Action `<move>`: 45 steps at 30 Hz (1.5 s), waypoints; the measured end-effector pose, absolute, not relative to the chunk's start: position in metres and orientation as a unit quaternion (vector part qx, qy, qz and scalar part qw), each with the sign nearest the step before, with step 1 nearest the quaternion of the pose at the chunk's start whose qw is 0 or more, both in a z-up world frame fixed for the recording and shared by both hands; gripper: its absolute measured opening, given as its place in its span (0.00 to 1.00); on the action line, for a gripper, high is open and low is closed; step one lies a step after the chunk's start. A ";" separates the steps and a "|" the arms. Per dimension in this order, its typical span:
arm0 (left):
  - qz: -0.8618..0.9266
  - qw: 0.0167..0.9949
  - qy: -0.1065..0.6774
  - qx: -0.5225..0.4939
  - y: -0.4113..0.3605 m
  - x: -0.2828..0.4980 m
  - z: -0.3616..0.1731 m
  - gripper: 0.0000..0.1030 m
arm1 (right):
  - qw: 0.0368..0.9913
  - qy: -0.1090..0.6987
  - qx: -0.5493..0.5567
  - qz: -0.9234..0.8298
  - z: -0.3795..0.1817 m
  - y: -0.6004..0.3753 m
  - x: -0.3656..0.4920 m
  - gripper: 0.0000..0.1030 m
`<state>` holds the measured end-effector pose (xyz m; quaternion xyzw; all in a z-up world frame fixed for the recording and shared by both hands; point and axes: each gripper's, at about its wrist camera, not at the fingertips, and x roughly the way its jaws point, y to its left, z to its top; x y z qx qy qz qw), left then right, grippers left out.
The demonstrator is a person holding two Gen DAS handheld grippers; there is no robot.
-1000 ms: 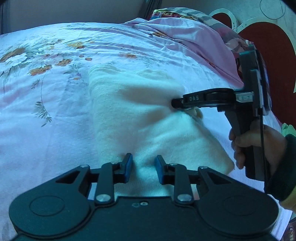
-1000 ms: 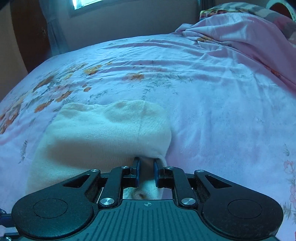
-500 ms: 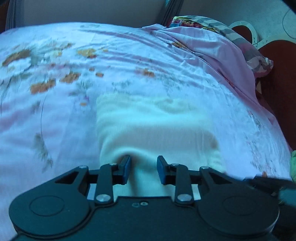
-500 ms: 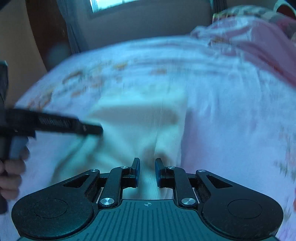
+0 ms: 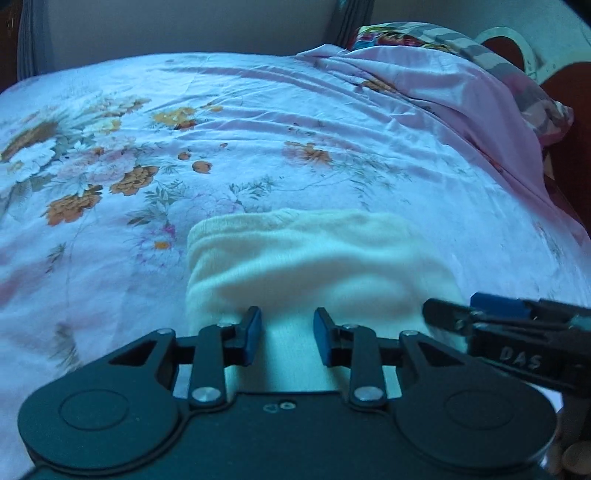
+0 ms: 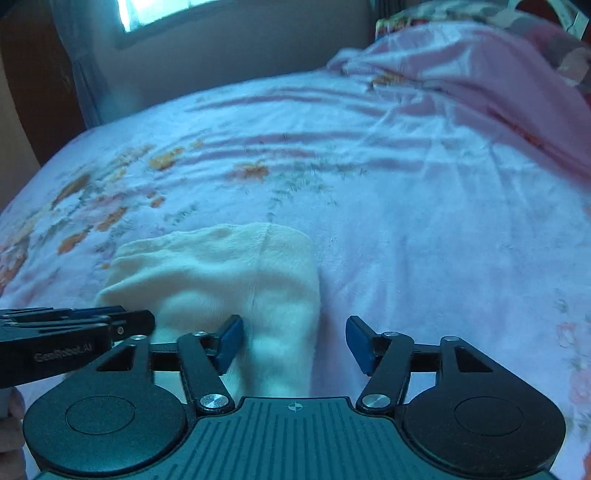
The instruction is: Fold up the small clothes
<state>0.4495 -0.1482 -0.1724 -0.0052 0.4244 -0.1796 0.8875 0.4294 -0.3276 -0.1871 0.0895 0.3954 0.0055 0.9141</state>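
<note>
On the bed (image 5: pixel 332 110) the folded cream garment (image 5: pixel 317 266) lies released, the right gripper (image 6: pixel 293 341) having just opened off it and the left gripper (image 5: pixel 287 334) open astride its near edge, so smoothing or another fold likely comes next.

The folded garment (image 5: pixel 317 258) was a plain pale cream, with no print. The bed sheet (image 5: pixel 258 122) under it was light pink-lilac, printed with orange and white flowers and thin grey-green leaf sprays, thickest toward its left side. A plainer pink blanket (image 5: pixel 436 88) lay bunched at the far right, and beyond it a pillow (image 5: pixel 417 33) showed a bright multicoloured floral and grey-striped pattern. The left hand-held gripper (image 5: pixel 287 334) and the right hand-held gripper (image 6: pixel 294 341) were both black, with blue pads (image 6: pixel 231 339) on the fingers. The wall (image 6: pixel 240 48) was beige.
</note>
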 end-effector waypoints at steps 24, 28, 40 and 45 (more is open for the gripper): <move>-0.161 0.885 0.437 0.014 -0.117 0.301 -0.149 0.48 | 0.919 0.377 0.116 0.021 -0.158 -0.277 0.262 0.60; -0.151 0.872 0.465 -0.002 -0.107 0.293 -0.157 0.48 | 0.898 0.426 0.108 0.016 -0.173 -0.272 0.264 0.60; -0.146 0.885 0.441 -0.037 -0.067 0.264 -0.139 0.57 | 0.911 0.387 0.144 0.019 -0.154 -0.283 0.227 0.61; -0.141 0.887 0.435 -0.064 -0.072 0.286 -0.138 0.52 | 0.923 0.369 0.108 0.012 -0.151 -0.277 0.249 0.52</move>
